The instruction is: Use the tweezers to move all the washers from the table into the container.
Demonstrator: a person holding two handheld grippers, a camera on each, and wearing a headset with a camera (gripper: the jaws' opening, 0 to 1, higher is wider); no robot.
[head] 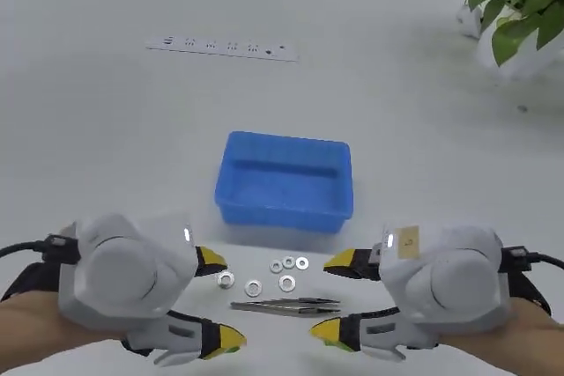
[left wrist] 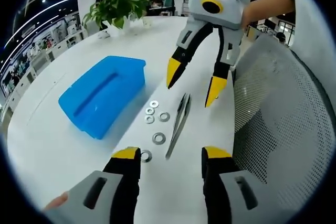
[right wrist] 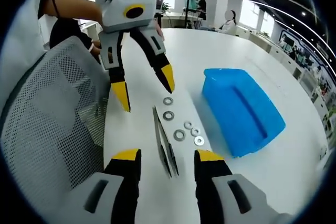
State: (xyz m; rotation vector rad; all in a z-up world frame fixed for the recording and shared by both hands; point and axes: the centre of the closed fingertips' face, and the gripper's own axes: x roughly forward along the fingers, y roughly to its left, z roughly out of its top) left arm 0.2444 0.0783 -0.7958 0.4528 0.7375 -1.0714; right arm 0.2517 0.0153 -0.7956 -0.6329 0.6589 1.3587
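White table [head: 106, 129], container [head: 282, 213], washers [head: 287, 283], tweezers [head: 286, 305], power strip [head: 222, 47]

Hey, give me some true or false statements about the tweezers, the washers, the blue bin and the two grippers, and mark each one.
1. The tweezers lie on the table, held by neither gripper. True.
2. Six washers lie on the table, on the blue container's side of the tweezers. True.
3. Some washers are already in the container. False: it looks empty; all six lie on the table.
4. The left gripper is shut. False: it stands open, as does the right gripper.
5. The power strip touches the container. False: it lies well beyond it, apart.
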